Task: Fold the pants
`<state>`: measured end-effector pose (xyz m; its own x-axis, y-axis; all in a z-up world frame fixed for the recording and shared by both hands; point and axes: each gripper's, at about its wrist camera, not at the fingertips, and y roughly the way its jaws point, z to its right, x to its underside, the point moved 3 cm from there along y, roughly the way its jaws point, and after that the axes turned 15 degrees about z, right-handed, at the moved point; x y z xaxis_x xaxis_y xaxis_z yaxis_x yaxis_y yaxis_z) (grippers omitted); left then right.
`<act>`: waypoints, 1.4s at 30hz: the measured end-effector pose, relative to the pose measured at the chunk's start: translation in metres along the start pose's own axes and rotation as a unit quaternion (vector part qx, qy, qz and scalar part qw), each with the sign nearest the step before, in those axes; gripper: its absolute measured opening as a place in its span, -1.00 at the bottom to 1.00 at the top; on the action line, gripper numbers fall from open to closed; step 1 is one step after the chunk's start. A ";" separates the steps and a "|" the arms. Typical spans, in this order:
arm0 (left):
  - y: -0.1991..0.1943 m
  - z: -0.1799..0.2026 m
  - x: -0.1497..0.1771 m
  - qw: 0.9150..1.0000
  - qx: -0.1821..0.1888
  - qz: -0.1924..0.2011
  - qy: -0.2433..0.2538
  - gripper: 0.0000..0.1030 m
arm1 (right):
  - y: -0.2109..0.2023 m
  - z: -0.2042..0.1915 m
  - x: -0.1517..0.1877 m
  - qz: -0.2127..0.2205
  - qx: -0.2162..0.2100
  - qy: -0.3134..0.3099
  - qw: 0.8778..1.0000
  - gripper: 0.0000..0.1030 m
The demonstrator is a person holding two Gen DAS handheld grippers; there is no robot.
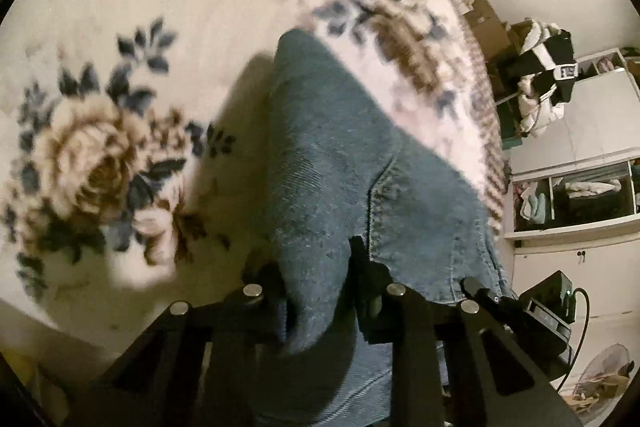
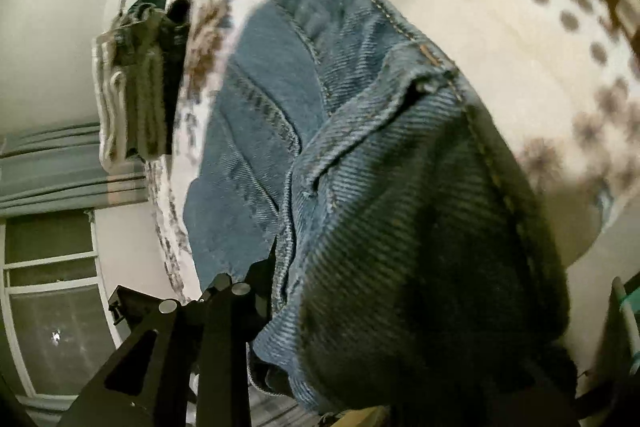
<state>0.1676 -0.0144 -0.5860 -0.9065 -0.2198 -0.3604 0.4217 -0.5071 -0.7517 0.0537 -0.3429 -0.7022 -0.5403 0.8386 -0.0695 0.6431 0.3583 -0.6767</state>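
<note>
Jeans ran lengthwise away from left gripper — both it and right gripper pinched denim over floral blanket.

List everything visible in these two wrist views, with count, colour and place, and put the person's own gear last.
jeans: one pair, blue denim, lifted off the blanket, bunched in both claws.
blanket: one, cream with brown and blue flowers, under the jeans.
folded clothes: one pile, grey-green and white, far edge of the blanket.
shelving: one white unit with open compartments, right of the left wrist view.
window: one, white frame, lower left of the right wrist view.
left claw: one, black, shut on a fold of denim.
right claw: one, black, only one finger visible against the denim; the other is hidden by cloth.
</note>
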 end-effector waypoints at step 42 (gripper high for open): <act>0.052 -0.027 -0.467 0.995 -0.017 0.100 0.016 -0.57 | 0.249 -0.443 -0.196 0.037 -0.051 -0.118 0.991 -0.27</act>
<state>0.6134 0.0846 -0.4713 -0.8039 -0.2870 -0.5209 0.5942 -0.4266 -0.6819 0.5603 -0.2360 -0.5322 -0.5938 0.7493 -0.2932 0.7304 0.3492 -0.5870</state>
